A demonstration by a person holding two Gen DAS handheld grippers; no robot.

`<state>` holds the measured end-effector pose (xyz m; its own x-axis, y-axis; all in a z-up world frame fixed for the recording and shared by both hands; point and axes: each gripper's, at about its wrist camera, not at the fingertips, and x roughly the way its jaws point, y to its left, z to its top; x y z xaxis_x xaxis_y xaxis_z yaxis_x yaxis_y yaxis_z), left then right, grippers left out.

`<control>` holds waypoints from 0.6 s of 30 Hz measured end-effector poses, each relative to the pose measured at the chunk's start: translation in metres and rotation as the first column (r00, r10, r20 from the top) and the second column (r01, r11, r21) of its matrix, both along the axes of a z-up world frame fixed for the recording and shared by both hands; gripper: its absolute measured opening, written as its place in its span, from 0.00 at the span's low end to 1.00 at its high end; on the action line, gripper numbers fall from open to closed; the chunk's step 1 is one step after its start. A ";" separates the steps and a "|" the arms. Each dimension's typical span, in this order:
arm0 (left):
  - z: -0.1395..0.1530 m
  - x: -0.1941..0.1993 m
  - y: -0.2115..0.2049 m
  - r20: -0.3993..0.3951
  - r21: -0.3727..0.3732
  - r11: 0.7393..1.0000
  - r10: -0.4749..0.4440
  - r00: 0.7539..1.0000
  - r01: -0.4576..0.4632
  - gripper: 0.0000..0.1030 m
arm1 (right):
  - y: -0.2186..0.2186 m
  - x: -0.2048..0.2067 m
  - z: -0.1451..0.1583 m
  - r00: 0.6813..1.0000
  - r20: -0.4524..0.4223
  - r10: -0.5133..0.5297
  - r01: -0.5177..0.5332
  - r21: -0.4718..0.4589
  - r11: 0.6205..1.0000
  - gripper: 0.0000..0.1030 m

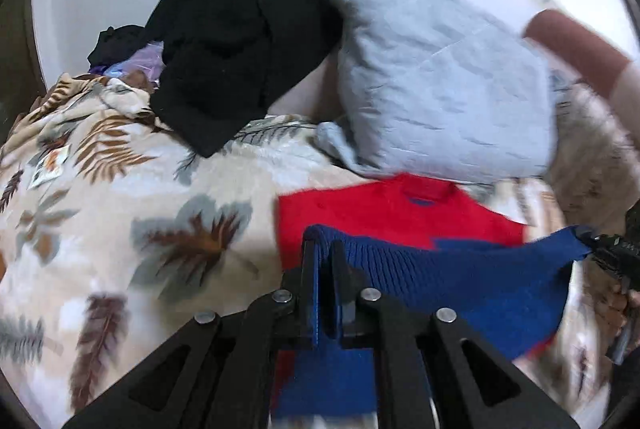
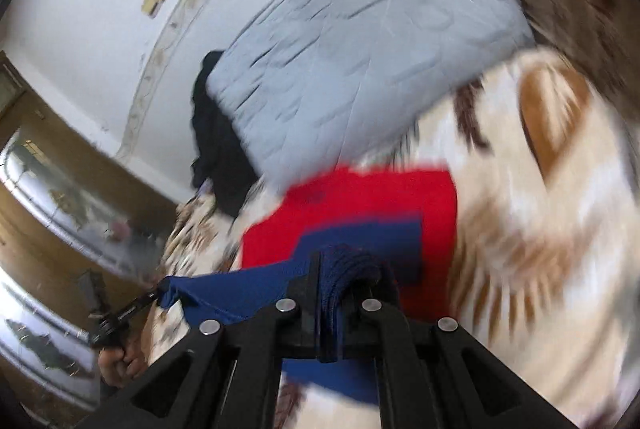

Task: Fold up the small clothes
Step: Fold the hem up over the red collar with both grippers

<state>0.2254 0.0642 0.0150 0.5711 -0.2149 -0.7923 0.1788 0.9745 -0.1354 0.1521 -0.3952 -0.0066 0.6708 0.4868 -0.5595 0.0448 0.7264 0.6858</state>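
Observation:
A small red and blue knit sweater [image 1: 400, 213] lies on a leaf-print blanket [image 1: 120, 213], collar toward the pillow. My left gripper [image 1: 323, 249] is shut on the left corner of its blue ribbed hem [image 1: 460, 269], lifted over the red part. My right gripper [image 2: 344, 261] is shut on the other corner of the hem [image 2: 352, 269]; it shows at the right edge of the left wrist view [image 1: 592, 241]. The left gripper shows in the right wrist view [image 2: 156, 295]. The hem [image 2: 240, 289] hangs stretched between them above the sweater [image 2: 360, 197].
A light blue pillow [image 1: 432, 77] lies just beyond the sweater. A pile of black clothes [image 1: 240, 49] sits to its left on the blanket. A brown furry blanket [image 1: 592, 165] lies at the right. White wall [image 2: 100, 29] behind; wooden furniture [image 2: 60, 197] at the left.

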 end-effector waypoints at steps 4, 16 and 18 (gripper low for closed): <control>-0.070 0.070 -0.018 -0.095 0.085 0.996 0.041 0.995 -0.033 0.27 | -0.010 0.066 -0.067 0.990 -0.093 -0.102 0.097 -0.060 0.994 0.10; -0.063 -0.028 0.044 -0.114 -0.043 0.999 -0.001 0.994 -0.004 0.60 | -0.015 -0.014 -0.078 0.992 -0.116 -0.046 0.039 -0.066 0.997 1.00; -0.079 -0.033 0.030 -0.146 -0.031 0.999 -0.035 0.989 0.031 0.61 | 0.006 -0.012 -0.092 0.985 -0.171 0.015 -0.036 -0.118 0.992 0.98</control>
<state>0.1922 0.0938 -0.0642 0.4412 -0.2554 -0.8603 0.1871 0.9638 -0.1902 0.1403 -0.3892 -0.0983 0.5494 0.4245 -0.7197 0.1333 0.8058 0.5771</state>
